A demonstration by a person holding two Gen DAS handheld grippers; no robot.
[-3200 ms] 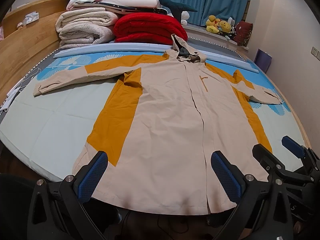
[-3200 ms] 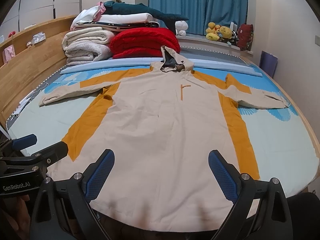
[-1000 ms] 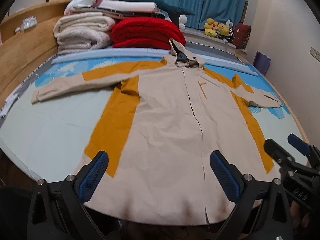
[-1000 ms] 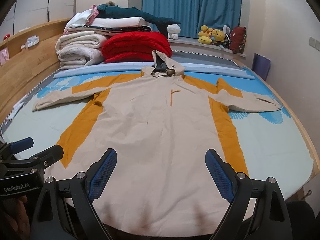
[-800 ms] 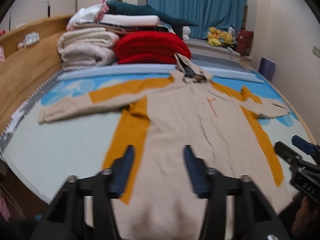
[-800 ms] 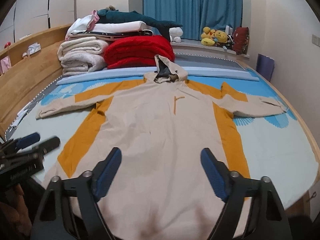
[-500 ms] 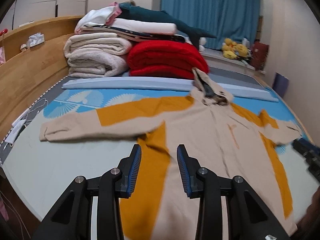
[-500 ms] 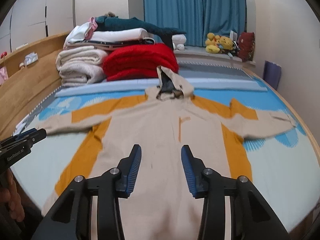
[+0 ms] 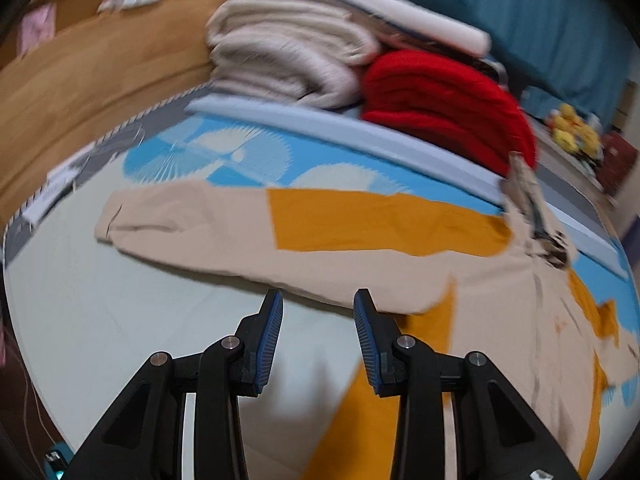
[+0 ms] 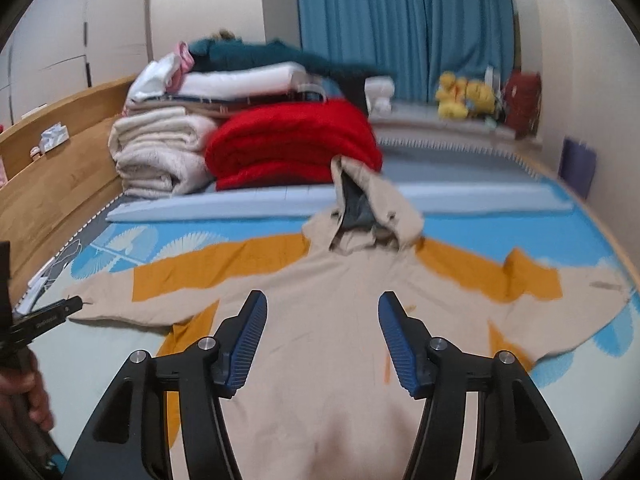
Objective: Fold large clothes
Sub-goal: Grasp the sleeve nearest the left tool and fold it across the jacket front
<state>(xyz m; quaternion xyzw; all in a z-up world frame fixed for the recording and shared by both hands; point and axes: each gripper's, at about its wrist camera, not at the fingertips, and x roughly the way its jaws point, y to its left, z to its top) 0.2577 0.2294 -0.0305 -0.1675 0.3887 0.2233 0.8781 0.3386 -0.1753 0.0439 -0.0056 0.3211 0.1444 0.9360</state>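
- Currently, far left of right wrist view: a hand [image 10: 34,392] holds the left gripper [image 10: 60,309] side-on; white lettering on its black arm is too blurred to read.
- Left gripper [image 9: 318,322], own view: blue pads set at a narrow gap, nothing between them. They hover over pale sheet, just short of the sleeve's lower edge.
- Wooden headboard [image 10: 60,184] runs along left side of the bed [image 10: 580,248]; small items on its ledge, no legible text.
- Coat [image 10: 340,320] (beige w/ orange panels) lies flat on bed, front up, spread across the middle. Left sleeve [image 9: 224,224] stretched out toward headboard, cuff near mattress edge. Hood [image 10: 372,208] points toward the folded stack.
- Right gripper [image 10: 323,334]: jaws opening, moderately apart, hovering over coat chest; no fabric between pads.
- Behind the hood: folded cream blankets [image 10: 160,156], then red blanket [image 10: 292,144], w/ white and teal items on top.
- Blue curtain [image 10: 404,20] at rear centre-right.
- Far right: yellow plush toys [image 10: 464,98] on ledge. No brand marks readable on coat.
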